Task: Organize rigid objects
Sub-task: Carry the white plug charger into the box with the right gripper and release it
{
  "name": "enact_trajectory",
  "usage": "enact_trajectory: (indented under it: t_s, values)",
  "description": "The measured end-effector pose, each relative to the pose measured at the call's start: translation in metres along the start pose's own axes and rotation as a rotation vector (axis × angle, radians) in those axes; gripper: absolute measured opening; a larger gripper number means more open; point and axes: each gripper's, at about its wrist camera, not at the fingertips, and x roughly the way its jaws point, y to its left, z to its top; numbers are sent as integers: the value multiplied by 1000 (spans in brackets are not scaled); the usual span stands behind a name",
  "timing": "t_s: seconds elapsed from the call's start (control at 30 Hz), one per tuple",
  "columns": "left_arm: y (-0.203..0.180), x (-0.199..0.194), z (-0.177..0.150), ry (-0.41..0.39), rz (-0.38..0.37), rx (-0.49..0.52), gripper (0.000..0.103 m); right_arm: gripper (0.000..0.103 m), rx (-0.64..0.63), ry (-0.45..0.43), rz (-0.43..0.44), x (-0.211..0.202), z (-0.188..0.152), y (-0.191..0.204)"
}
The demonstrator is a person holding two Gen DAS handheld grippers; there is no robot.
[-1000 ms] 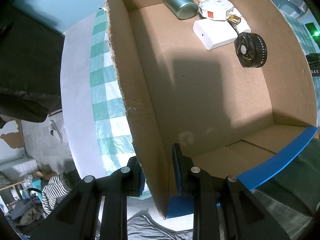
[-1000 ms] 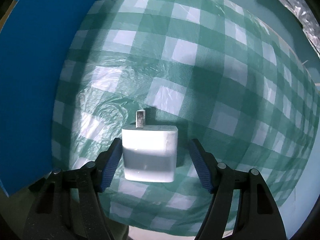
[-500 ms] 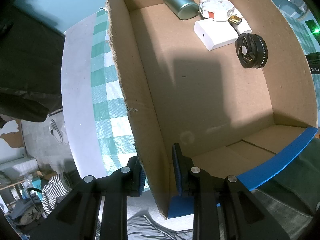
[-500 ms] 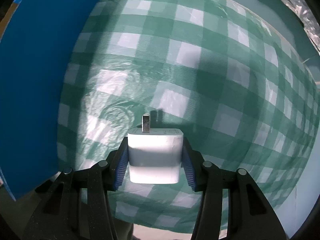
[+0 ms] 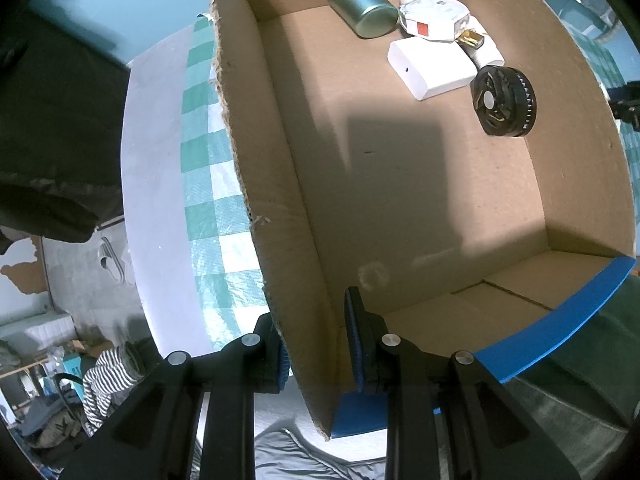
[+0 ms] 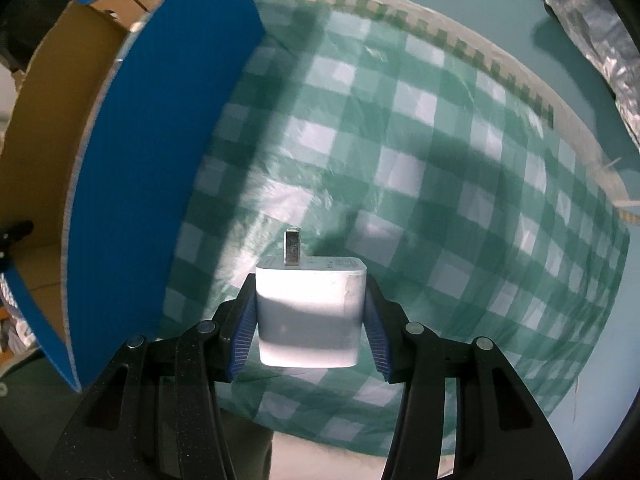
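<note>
My right gripper [image 6: 308, 320] is shut on a white charger plug [image 6: 310, 304], its metal prong pointing away from me, held above the green checked cloth [image 6: 440, 160]. To its left stands the blue-sided cardboard box [image 6: 132, 184]. My left gripper [image 5: 316, 344] is shut on the box's brown side wall [image 5: 280, 216], one pad outside and one inside. Inside the box at its far end lie a green tin [image 5: 362, 8], a white flat box [image 5: 432, 68], a white packet with a red label [image 5: 434, 18] and a black round fan [image 5: 502, 102].
The checked cloth covers a table whose pale edge [image 5: 154, 184] drops to the floor on the left. A silvery foil strip [image 6: 592, 28] lies at the far right. A striped garment [image 5: 104, 380] lies on the floor below. The box floor near me is bare cardboard.
The right gripper closed on the white plug and lifted it off the cloth, drifting so the blue box side and its open top come into view. The left gripper kept its hold on the wall.
</note>
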Motion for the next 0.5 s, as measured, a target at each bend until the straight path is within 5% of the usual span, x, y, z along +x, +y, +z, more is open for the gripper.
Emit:
enact_trajectory:
  t_s: [0.5]
  values:
    - [1,-3,1,-13,-4,-19,24,49,-99,-80,5,-33,12,27]
